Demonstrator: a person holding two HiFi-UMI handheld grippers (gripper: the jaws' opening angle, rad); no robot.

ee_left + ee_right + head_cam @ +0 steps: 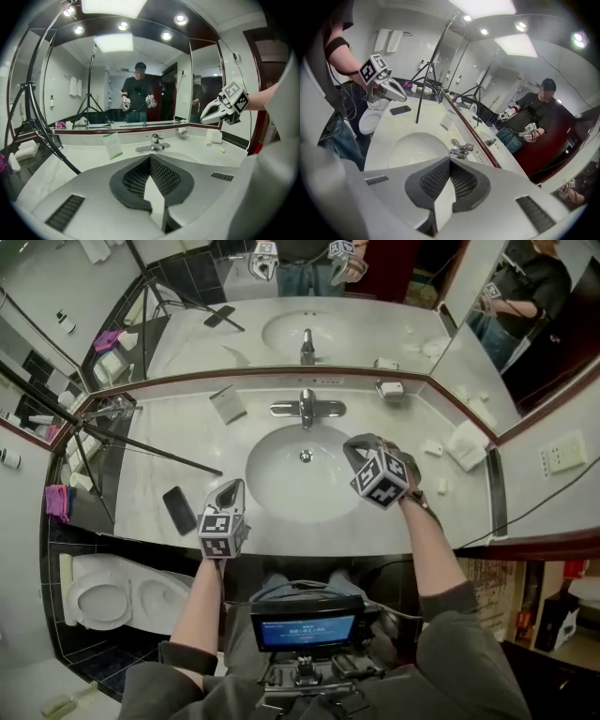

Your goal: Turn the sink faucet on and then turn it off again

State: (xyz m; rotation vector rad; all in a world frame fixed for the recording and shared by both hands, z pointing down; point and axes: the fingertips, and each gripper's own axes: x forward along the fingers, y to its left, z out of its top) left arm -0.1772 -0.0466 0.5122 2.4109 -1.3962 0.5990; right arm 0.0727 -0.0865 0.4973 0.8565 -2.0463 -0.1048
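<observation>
Above basin, right hand-held gripper tilts downward, closed.

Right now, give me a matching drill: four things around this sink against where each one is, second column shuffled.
1 faucet
2 phone
3 toilet
4 right gripper

a on the counter, left of the basin
b in the air over the basin's right rim
c behind the basin, centre
d on the floor, below the counter's left end

Pairs: 1-c, 2-a, 3-d, 4-b
</observation>
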